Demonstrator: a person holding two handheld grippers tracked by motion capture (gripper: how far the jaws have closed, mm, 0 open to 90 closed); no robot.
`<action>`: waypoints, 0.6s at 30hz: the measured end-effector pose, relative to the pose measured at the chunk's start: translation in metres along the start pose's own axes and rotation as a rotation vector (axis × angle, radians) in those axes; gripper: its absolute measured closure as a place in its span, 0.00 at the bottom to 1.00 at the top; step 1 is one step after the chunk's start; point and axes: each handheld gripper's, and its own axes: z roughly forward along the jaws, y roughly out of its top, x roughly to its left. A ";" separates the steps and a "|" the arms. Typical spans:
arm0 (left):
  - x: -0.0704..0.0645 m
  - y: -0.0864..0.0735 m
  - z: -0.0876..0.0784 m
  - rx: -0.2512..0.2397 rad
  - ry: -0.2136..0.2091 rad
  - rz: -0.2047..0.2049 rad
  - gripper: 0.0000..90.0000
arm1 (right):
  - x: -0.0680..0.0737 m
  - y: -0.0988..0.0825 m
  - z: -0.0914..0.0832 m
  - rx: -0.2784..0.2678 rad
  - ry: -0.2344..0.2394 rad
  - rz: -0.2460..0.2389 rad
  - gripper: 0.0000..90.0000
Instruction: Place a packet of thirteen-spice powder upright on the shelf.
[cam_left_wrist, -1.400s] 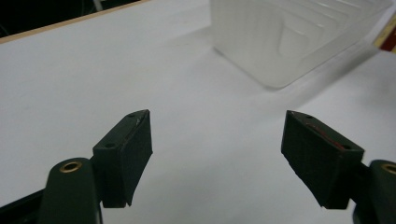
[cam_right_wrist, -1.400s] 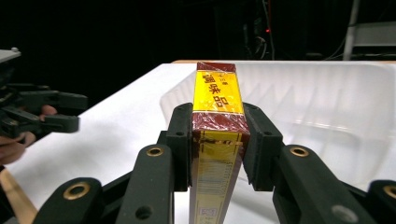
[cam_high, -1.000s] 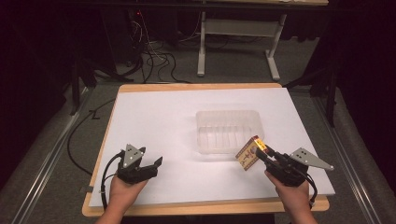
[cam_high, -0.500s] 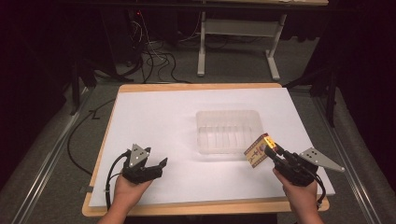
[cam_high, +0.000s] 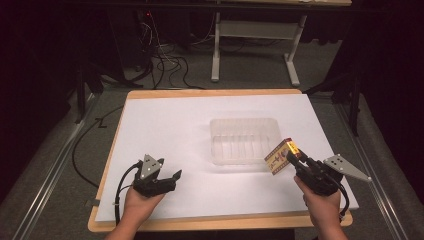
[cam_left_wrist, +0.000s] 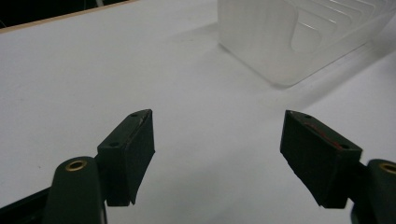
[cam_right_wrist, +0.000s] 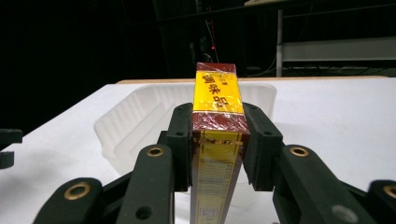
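Clear ribbed plastic forms a shallow tray (cam_high: 244, 140) that sits near the middle of a white worktop (cam_high: 165, 125), with a person's two hands coming in from the near edge. The right tongs (cam_high: 289, 157) are pinching a small maroon and yellow box (cam_high: 280, 156), one black pad on each of its narrow sides, and hold it off the worktop just beside the tray's near right corner. In the right gripper view the box (cam_right_wrist: 216, 126) runs lengthwise straight out between the pads, its long axis pointing away from the hand and toward the tray (cam_right_wrist: 140, 121), which lies directly beyond and slightly to the left of it. So the tray's opening is ahead of and below the box, and the right hand is by far the nearer of the two to it; a short carry forward and over the rim looks like what remains. The left tongs (cam_high: 172, 177) rest low over the worktop, well apart from the tray, spread wide with nothing between them, as the left gripper view (cam_left_wrist: 219, 149) shows.
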 end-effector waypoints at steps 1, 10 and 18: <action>-0.001 0.000 0.000 -0.002 0.001 0.004 0.30 | 0.000 0.001 0.000 -0.005 -0.005 -0.004 0.76; -0.003 0.002 0.001 -0.009 -0.010 0.010 0.30 | 0.008 0.007 0.001 -0.043 -0.038 -0.037 0.76; -0.003 0.001 -0.003 -0.017 -0.003 0.002 0.30 | 0.011 0.013 0.005 -0.077 -0.059 -0.036 0.76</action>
